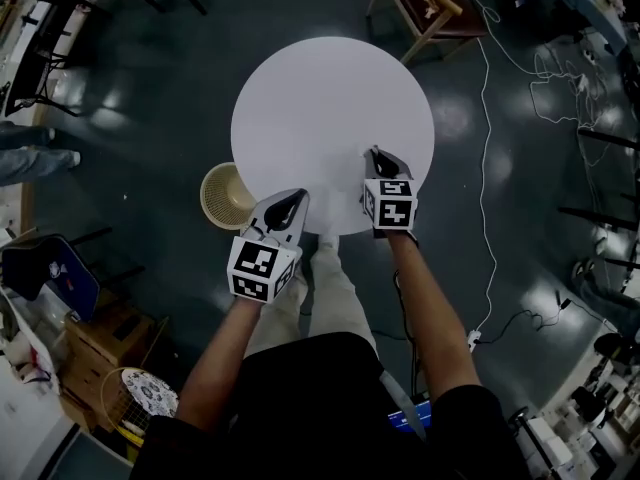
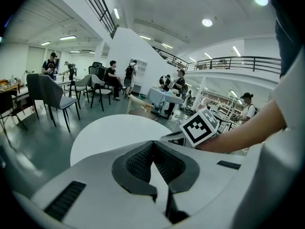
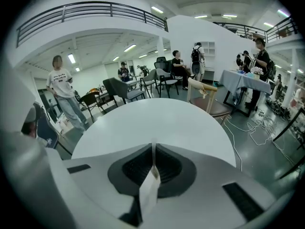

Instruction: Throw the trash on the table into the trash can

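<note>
Floor [image 1: 140, 98]: dark and glossy; seen all round the head view.

Table [image 1: 330, 88]: round, white; placed at upper centre of the head view, its near edge reached by both grippers.

Forearms [image 1: 432, 313]: extended from the bottom centre of the head view, one gripper held in each hand.

Chair [image 1: 428, 6]: wooden; set at the top of the head view, just beyond the table's far right edge.

Bin [image 1: 226, 196]: round, woven, pale; stood on the floor at the table's lower-left edge, just beside the left gripper.

Left gripper [image 1: 292, 201]: held over the table's near edge, lower centre-left of the head view; its fingers are brought together, tips touching.

Right gripper [image 1: 376, 155]: held over the table's lower-right part; its fingers are closed on the scrap.

Scrap [image 3: 149, 191]: a thin white strip of paper; pinched on edge between the right gripper's fingers, its loose end seen trailing toward the bottom of the right gripper view.
</note>
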